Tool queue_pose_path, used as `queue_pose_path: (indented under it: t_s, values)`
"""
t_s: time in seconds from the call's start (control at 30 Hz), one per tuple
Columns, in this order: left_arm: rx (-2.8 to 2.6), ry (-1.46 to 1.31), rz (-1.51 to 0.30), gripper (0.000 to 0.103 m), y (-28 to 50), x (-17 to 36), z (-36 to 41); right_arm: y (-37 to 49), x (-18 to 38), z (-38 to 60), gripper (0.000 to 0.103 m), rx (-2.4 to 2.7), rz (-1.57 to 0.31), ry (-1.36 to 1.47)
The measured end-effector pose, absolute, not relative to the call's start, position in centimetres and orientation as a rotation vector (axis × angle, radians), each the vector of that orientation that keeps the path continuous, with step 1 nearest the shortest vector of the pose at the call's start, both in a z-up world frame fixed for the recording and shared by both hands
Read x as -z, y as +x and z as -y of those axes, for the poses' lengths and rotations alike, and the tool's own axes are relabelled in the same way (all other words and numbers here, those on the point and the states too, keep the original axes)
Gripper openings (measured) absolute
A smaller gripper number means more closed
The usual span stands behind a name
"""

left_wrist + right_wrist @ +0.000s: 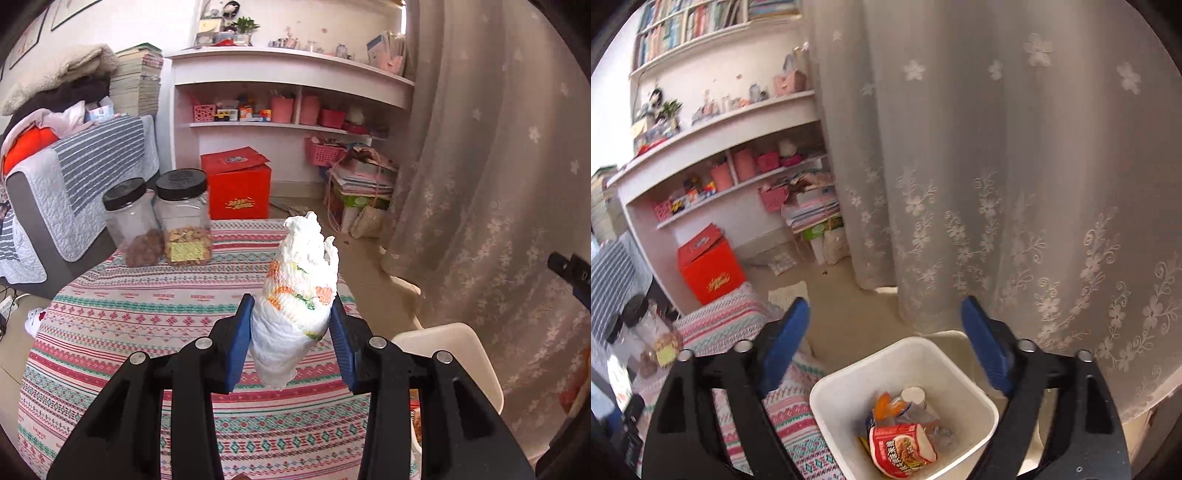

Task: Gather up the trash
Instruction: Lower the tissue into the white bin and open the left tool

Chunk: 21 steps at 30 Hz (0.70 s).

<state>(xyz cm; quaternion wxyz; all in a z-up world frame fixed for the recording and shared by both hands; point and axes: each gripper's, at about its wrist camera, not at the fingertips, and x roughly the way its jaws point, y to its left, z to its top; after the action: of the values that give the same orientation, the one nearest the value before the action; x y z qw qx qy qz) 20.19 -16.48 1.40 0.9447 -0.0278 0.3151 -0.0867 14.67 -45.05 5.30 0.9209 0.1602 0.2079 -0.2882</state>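
We've got the tissue wad (295, 295) pinched upright in the left claw (291, 332) above the counter (129, 332); bin (960, 369) sits off to its right, under the open, empty right claw (886, 339).

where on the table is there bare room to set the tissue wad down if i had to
Bare cloth runs across the table between the two black-lidded jars at the far left and the left hand-held gripper, which is shut on the tissue wad. The jar corner is crowded. The white bin off the right edge already holds wrappers, with room above them.
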Motion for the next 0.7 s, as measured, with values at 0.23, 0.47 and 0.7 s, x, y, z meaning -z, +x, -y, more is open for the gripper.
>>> queue_pose_path:
  t_s: [0.23,0.47,0.7]
  values:
    - [0.347,-0.077,-0.710,0.041,20.2,-2.0,25.2,12.1,-6.7,50.4,0.096,0.680,-0.346,0.459]
    - [0.502,-0.052,-0.736,0.059,19.9,-3.6,33.1,10.5,-6.2,55.2,0.096,0.735,-0.365,0.522]
    - [0.436,-0.046,-0.718,0.090,19.4,-4.8,33.3,11.2,-5.6,56.3,0.096,0.719,-0.433,0.480]
